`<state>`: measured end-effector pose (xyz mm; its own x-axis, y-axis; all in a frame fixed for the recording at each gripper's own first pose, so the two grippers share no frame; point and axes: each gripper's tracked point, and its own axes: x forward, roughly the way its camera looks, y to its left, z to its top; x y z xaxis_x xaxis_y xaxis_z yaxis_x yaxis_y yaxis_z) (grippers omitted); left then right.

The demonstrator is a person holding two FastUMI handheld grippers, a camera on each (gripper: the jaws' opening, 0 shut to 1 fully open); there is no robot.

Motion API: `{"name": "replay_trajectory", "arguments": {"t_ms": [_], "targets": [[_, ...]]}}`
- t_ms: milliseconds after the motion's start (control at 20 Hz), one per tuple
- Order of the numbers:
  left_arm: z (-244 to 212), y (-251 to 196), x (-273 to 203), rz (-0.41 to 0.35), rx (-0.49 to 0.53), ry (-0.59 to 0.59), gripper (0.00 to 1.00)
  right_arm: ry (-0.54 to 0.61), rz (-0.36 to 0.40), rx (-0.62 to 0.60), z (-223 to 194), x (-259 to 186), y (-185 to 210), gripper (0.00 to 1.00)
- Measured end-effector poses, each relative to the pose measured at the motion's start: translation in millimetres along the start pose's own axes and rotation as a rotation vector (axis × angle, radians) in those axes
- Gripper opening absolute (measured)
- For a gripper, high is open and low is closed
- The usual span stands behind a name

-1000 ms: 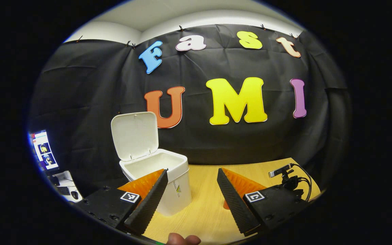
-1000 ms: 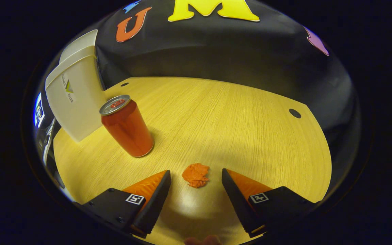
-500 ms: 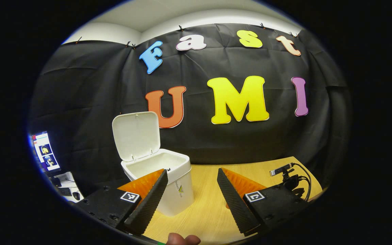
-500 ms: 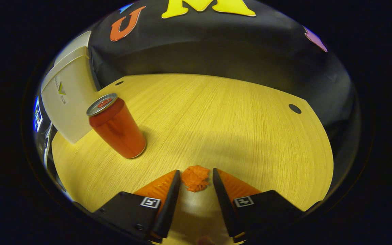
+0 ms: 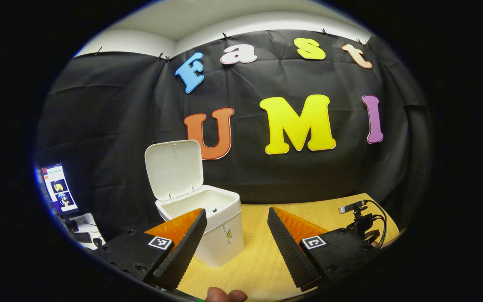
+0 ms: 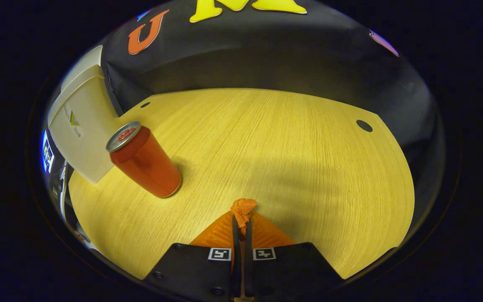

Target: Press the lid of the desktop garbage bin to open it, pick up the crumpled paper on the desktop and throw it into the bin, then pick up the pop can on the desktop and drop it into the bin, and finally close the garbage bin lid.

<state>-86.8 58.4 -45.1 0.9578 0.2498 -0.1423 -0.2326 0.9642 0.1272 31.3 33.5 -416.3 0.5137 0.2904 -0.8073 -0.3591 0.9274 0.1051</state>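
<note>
Between my right gripper's (image 6: 242, 221) fingers the paper (image 6: 242, 208) sits pinched at the tips, low over the desk (image 6: 292, 142); soft, light, it squashes easily. Left gripper (image 5: 235, 235) waits wide by the open bin (image 5: 208, 218). Can (image 6: 145, 161) next: rigid, slick, grasp mid-body.

In front of me a black cloth wall (image 5: 111, 126) closes the booth at the back and on both sides; it hangs creased from small clips along its top edge. Above the cloth I see a white room wall (image 5: 132, 41) and a pale ceiling (image 5: 224, 14). My desk (image 6: 292, 142) has a light wood-grain top with two round dark holes near its far edge. Soft light falls on it, with broad dim shadows toward the near side. At the desk's far right a small camera (image 5: 351, 206) sits on a stand with black cables. Far left, beyond the cloth, a lit monitor (image 5: 60, 192) stands over a cluttered surface.
</note>
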Motion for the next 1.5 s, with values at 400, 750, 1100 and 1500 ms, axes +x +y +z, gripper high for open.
{"name": "replay_trajectory", "arguments": {"t_ms": [400,750,1100,1500], "targets": [[-7.2,-3.3,4.7,-0.031,-0.024,0.001,0.96,-0.146,0.093,-0.006,60.4,-79.2,34.7,0.04],[-20.2,-2.0,12.7,-0.054,-0.037,0.01,0.96,-0.299,0.182,-0.008,127.0,-167.6,73.5,0.04],[-32.1,8.1,14.2,-0.067,-0.034,0.023,0.97,-0.442,0.272,-0.052,201.0,-229.6,132.3,0.04],[-51.3,56.3,7.8,-0.006,-0.097,0.074,0.96,-0.51,0.406,-0.146,252.4,-240.9,238.0,0.03]]}}
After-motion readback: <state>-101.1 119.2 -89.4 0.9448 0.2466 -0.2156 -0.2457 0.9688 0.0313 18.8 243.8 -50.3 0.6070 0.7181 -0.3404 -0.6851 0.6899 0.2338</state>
